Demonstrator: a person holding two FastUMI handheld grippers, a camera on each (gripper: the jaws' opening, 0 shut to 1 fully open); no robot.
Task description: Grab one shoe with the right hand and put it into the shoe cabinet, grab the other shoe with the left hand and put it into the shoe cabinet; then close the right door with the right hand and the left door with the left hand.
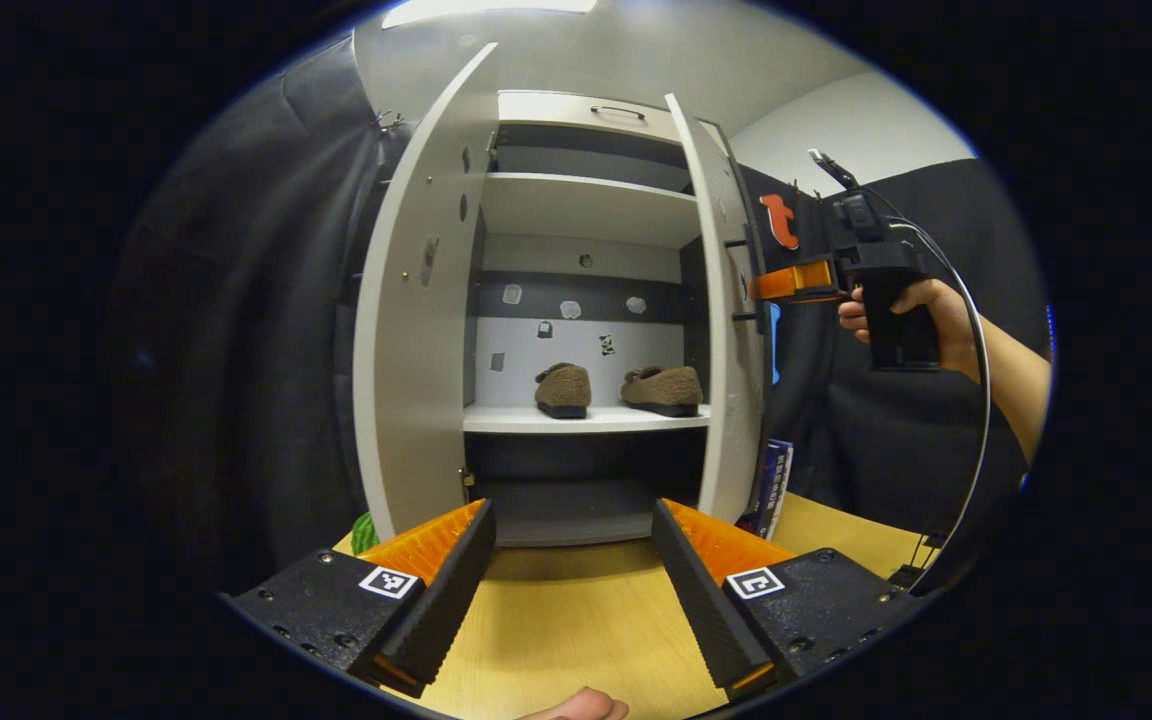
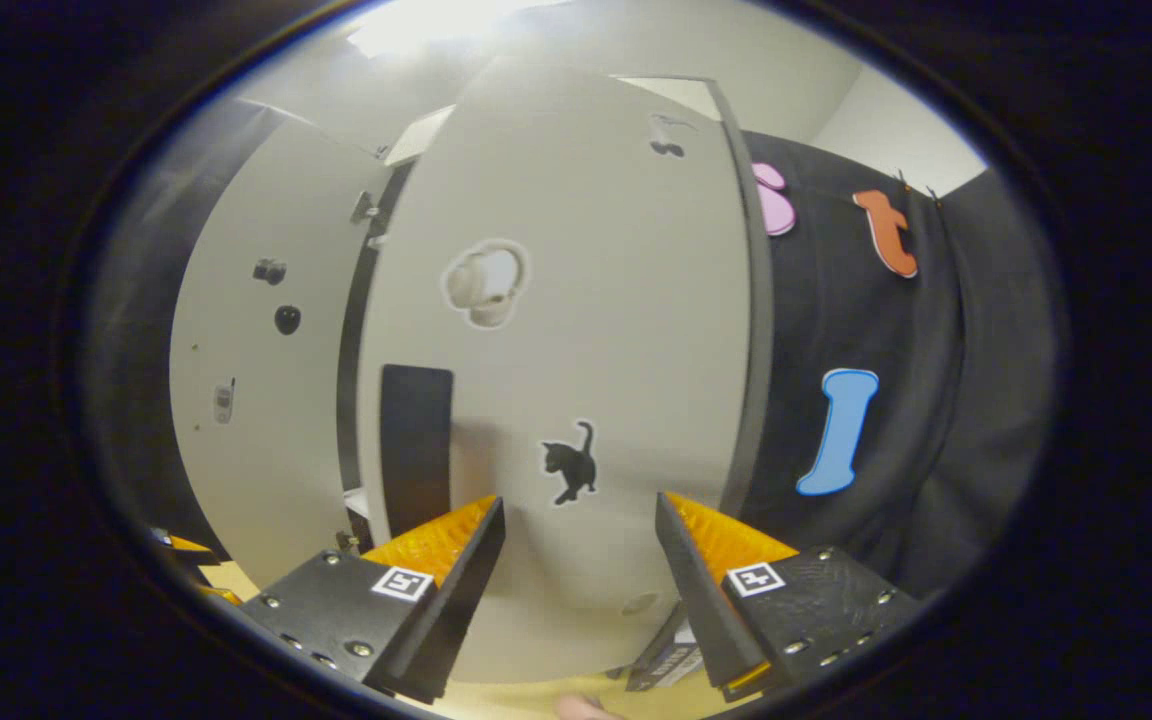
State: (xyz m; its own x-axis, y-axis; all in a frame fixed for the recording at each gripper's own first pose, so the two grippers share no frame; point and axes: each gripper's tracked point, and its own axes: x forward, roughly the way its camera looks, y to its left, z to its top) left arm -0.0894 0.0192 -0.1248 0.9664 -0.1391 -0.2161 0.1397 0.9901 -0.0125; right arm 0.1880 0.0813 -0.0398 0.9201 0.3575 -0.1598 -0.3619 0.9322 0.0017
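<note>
Both shoes sit on the white shelf (image 1: 586,420) inside the cabinet (image 1: 586,110), the left shoe (image 1: 563,389) beside the right shoe (image 1: 663,389), apart from each other and both upright on their soles. From my left gripper view I look straight into the open cabinet: the left door (image 1: 416,310) swings wide toward me, and the right door (image 1: 728,310) stands edge-on, partly open. My left gripper (image 1: 571,570) hangs over the wooden table (image 1: 576,620) in front of the cabinet, its jaws spread wide with nothing between them.

That same view catches my right gripper (image 1: 796,281) at the outer side of the right door, with the hand (image 1: 911,315) that holds it. I cannot tell whether it touches the door.

My right gripper view gives the other side of the story: the outer face of the right door (image 2: 576,330) close ahead, a black cat sticker (image 2: 572,462) on it and a pale sticker (image 2: 485,282) higher up. The right gripper (image 2: 581,570) faces that panel with jaws wide apart, gripping nothing. Past the door's left edge I see the inner face of the left door (image 2: 256,380). The shoes are hidden from this side.
</note>
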